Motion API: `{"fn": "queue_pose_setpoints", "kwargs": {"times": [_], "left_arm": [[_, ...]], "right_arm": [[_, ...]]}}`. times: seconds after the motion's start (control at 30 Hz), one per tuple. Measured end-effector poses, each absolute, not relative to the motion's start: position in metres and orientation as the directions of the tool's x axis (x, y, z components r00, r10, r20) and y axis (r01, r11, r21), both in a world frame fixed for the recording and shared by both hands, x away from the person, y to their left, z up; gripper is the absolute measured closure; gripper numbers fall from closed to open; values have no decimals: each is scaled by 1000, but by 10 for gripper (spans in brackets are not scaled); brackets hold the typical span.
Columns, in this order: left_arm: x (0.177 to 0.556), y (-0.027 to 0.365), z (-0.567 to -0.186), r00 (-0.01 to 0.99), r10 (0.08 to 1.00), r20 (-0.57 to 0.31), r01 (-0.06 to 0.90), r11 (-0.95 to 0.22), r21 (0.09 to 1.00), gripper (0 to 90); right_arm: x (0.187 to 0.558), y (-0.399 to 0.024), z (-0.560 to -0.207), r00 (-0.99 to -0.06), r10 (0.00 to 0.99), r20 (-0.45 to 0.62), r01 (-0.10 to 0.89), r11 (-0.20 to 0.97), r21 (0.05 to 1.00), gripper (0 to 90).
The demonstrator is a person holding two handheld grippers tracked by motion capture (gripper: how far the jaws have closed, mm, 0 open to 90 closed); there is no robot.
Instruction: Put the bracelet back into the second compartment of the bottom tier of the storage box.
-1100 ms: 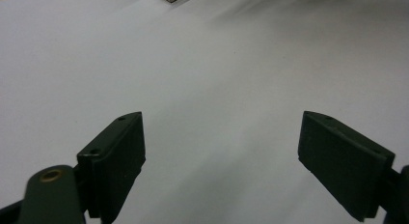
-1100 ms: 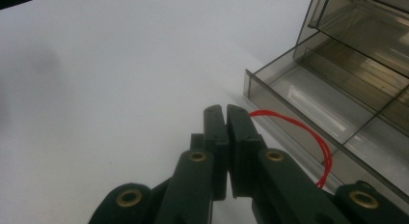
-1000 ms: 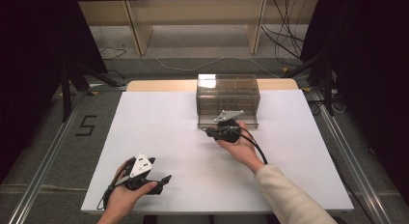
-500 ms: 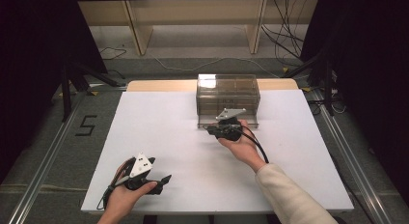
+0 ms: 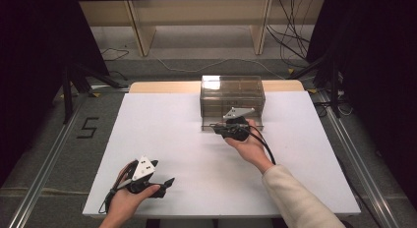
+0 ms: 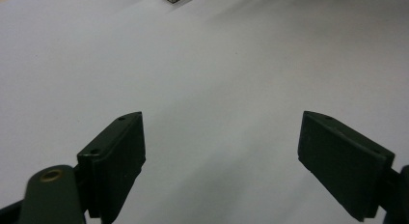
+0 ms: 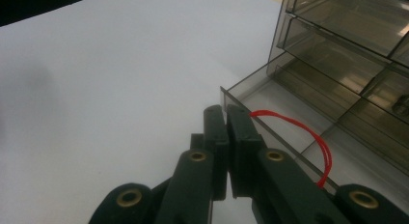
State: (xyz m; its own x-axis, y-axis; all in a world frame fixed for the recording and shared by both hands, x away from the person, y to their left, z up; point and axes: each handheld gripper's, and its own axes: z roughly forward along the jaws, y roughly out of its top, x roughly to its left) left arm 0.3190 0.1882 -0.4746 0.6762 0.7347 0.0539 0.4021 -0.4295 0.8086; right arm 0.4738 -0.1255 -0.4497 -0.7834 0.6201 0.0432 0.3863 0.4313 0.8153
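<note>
A smoky clear plastic drawer unit (image 5: 232,93) stands at the far middle of the white table (image 5: 162,125). Its bottom drawer (image 7: 289,113) is pulled out. My right gripper (image 5: 218,129) sits at the front edge of that drawer, jaws shut (image 7: 226,122). A thin red rubber band (image 7: 308,132) arcs from beside the right jaw tip over the open drawer and appears pinched between the pads. My left gripper (image 5: 166,182) rests low near the table's front left, its jaws wide open (image 6: 222,156) over bare white surface with nothing between them.
The upper drawers (image 7: 347,21) of the unit are closed. A wooden shelf frame (image 5: 196,21) and loose cables (image 5: 295,46) lie on the floor beyond the table. Metal rails (image 5: 44,164) run along both sides of the table.
</note>
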Motion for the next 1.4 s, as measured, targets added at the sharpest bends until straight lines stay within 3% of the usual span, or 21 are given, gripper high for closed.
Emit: {"fn": "queue_pose_setpoints", "kwargs": {"times": [1.4], "left_arm": [[319, 188, -475, 675, 736, 51, 402, -426, 811, 168]], "right_arm": [[489, -145, -440, -750, 659, 62, 405, 383, 830, 885]]}}
